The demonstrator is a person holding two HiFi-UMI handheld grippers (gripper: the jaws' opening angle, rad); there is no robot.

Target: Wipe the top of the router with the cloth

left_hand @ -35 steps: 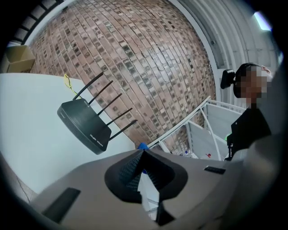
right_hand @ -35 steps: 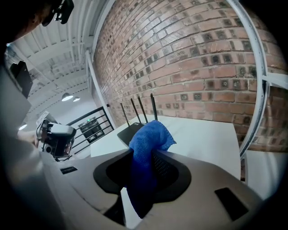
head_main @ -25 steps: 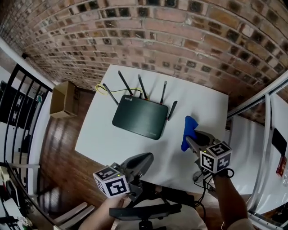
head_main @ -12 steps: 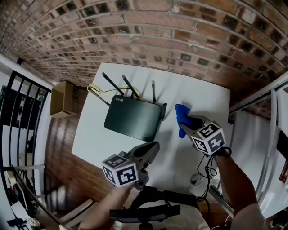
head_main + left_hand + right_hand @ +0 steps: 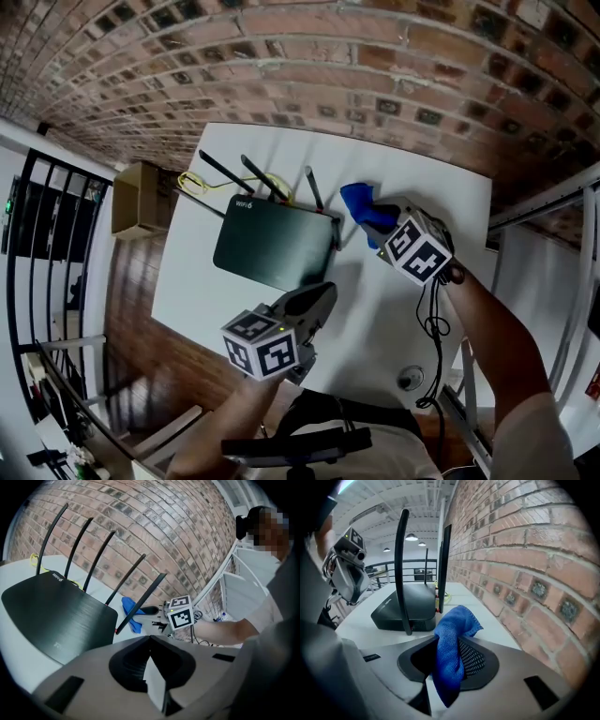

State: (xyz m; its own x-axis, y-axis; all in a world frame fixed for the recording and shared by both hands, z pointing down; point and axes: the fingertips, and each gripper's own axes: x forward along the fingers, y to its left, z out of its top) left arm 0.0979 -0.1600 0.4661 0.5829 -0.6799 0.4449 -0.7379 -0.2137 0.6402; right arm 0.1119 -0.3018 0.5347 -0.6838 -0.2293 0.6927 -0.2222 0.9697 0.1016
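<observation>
The right tool [image 5: 440, 670] is clenching the blue cloth [image 5: 452, 639], a loose fold spilling out of its jaws and hanging free. It is hovering at the router's far right corner, clear of the lid, with two of the upright antennas [image 5: 401, 569] standing between cloth and casing. The left tool [image 5: 152, 667] is holding nothing, and its jaws appear to be pressed together. It is waiting low over the near edge of the white desk [image 5: 394, 309].

The router [image 5: 274, 241] is lying flat on the desk, antennas fanned towards the brick wall [image 5: 375, 66], a yellow cable [image 5: 192, 180] trailing off its back left corner.

For a clean wipe, I'd say the cloth needs to be coming in above or in front of those antennas, not through them. Then it should be dropping until the hanging fold is lying flat on the dark lid, and sweeping in long strokes along the brushed grain. The casing looks light enough to skate, so steadying the near edge with the left tool seems wise.

As for writing, a small pale label [image 5: 242, 203] is sitting near the lid's back left corner. It is probably reading "WiFi 6", though it's tiny. The marker cubes are showing only black-and-white patterns.
</observation>
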